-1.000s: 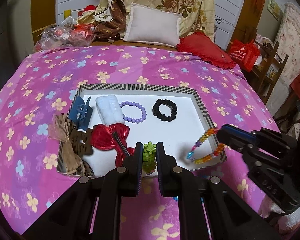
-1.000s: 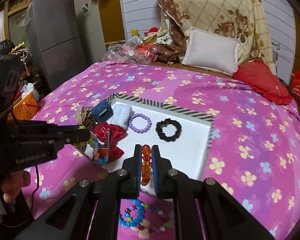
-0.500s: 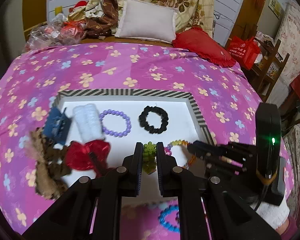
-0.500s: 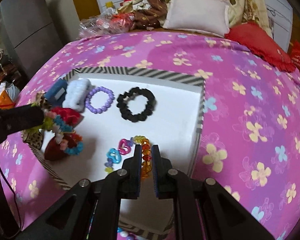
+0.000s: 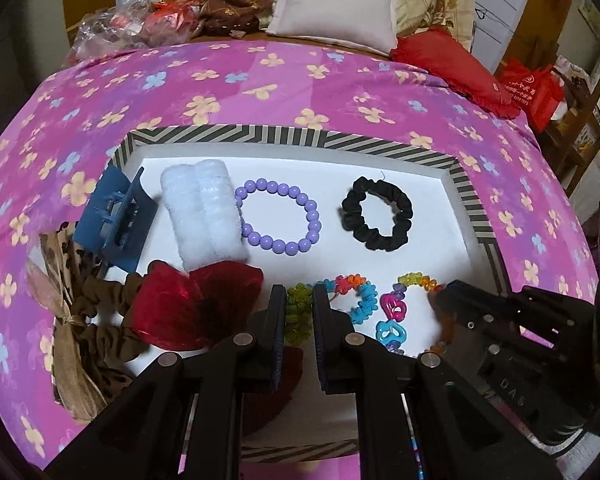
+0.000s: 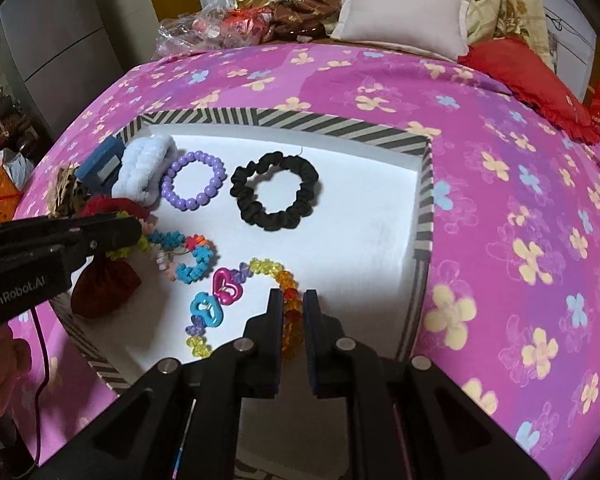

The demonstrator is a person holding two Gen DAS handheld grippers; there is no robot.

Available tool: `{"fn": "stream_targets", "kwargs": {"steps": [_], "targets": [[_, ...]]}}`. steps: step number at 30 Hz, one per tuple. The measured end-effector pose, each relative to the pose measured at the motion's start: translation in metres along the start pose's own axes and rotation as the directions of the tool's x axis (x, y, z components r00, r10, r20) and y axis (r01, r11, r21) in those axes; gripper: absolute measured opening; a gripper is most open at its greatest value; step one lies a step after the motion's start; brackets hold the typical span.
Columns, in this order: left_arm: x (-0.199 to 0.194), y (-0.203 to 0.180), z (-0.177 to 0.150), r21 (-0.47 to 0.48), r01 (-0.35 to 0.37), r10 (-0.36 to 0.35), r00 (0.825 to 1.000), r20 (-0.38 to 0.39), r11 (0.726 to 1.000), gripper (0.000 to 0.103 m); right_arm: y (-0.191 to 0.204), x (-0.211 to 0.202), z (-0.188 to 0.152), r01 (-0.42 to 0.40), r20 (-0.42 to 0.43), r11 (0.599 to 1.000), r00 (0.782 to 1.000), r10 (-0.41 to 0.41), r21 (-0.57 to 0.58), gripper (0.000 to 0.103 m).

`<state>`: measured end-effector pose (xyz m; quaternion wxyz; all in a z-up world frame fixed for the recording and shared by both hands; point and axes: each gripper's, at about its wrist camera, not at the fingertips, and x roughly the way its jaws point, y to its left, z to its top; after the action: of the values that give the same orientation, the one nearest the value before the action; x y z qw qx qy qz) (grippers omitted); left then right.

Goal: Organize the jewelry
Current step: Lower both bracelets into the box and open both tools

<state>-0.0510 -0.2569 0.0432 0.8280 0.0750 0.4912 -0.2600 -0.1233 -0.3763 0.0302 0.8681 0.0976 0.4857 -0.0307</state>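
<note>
A white tray with a striped rim (image 5: 284, 136) (image 6: 340, 126) lies on the bed. My left gripper (image 5: 299, 300) is shut on a flower-bead bracelet (image 5: 356, 296) whose green end sits between the fingers; its blue and orange part rests on the tray floor. My right gripper (image 6: 292, 304) is shut on the amber end of a heart-charm bracelet (image 6: 224, 288) lying on the tray. The heart-charm bracelet shows in the left wrist view (image 5: 392, 312), and the flower-bead bracelet in the right wrist view (image 6: 192, 260).
In the tray lie a black scrunchie (image 5: 378, 214) (image 6: 274, 196), a purple bead bracelet (image 5: 278, 216) (image 6: 194, 186), a white fluffy band (image 5: 202, 216), a blue claw clip (image 5: 114, 218), a red bow (image 5: 196, 304) and a leopard scrunchie (image 5: 72, 308). Pillows (image 5: 332, 16) lie behind.
Both grippers have come down and forward into the tray. The two bracelets now lie partly on the tray floor, side by side, still gripped at one end.
</note>
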Motion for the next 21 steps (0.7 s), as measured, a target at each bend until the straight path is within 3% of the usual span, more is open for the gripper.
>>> {"fn": "stream_targets", "kwargs": {"steps": [12, 21], "targets": [[0.007, 0.012, -0.012, -0.025, -0.060, 0.059, 0.998, -0.024, 0.998, 0.012, -0.002, -0.004, -0.006, 0.025, -0.011, 1.000, 1.000, -0.025, 0.003, 0.010], [0.000, 0.010, -0.014, -0.021, -0.082, 0.082, 0.997, -0.002, 0.996, 0.012, -0.002, -0.018, -0.008, 0.026, 0.017, 0.999, 1.000, -0.027, 0.023, 0.023]]}}
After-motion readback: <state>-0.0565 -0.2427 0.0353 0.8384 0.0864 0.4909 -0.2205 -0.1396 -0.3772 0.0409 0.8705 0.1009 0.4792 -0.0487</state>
